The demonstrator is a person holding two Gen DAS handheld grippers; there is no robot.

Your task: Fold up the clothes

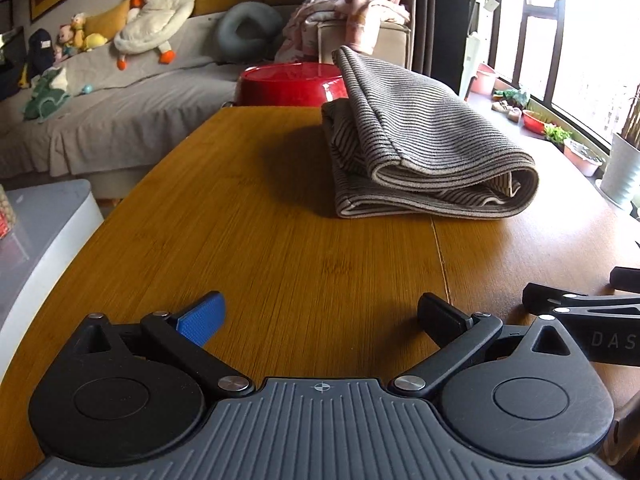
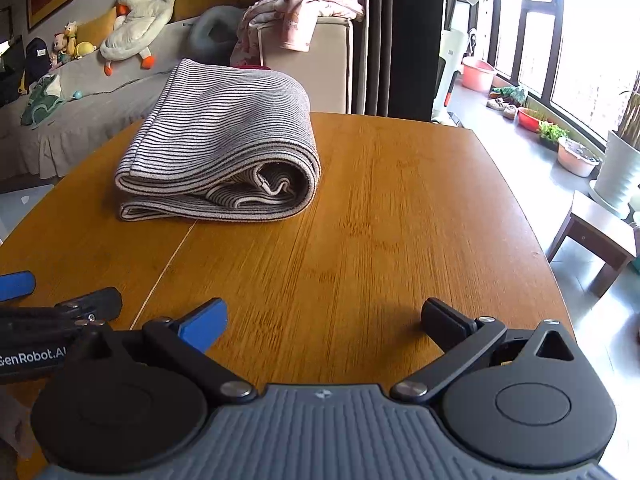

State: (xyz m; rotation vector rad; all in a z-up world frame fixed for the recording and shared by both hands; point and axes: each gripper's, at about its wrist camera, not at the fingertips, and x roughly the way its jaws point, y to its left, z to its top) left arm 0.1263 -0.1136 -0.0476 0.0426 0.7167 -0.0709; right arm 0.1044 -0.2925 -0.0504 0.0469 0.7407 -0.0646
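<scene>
A grey and black striped garment lies folded into a thick bundle on the wooden table, its rounded fold to the right. The right wrist view shows the same striped garment toward the table's far left. My left gripper hovers over the near part of the table, open, with nothing between its blue and black fingers. My right gripper is also open and empty, well short of the garment. Each gripper appears at the edge of the other's view: the right gripper and the left gripper.
A red basin sits behind the table's far end. A grey sofa carries plush toys, with pink clothes draped over a beige box. Plant pots and basins line the window floor. A small wooden stool stands on the right.
</scene>
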